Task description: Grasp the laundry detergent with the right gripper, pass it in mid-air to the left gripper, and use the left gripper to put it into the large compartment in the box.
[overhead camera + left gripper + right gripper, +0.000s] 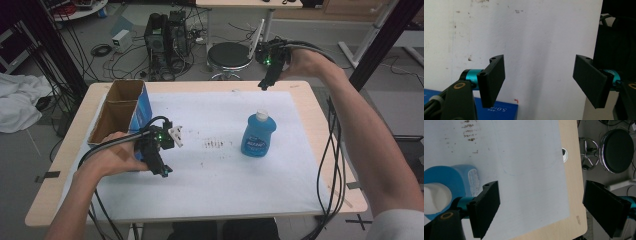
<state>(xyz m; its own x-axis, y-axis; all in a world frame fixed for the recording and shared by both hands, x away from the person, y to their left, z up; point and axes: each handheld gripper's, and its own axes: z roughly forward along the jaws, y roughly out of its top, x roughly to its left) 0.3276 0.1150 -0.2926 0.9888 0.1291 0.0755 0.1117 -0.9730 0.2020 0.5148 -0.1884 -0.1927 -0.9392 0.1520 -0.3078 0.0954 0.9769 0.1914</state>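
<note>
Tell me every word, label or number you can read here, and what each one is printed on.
"5.0" and a letter or two after it, seen upside down: white print on the blue box, in the left gripper view; the rest is cut off.
Blue bottle: a white brand word on its front, too blurred to read.
Bottle's white sticker: print too small to read.
Nothing else legible.

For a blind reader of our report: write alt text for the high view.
A blue bottle with a white cap stands upright on a white-covered table. The left hand-held gripper hovers beside an open cardboard box, the right hand-held gripper over the far edge, both apart from the bottle.
</note>
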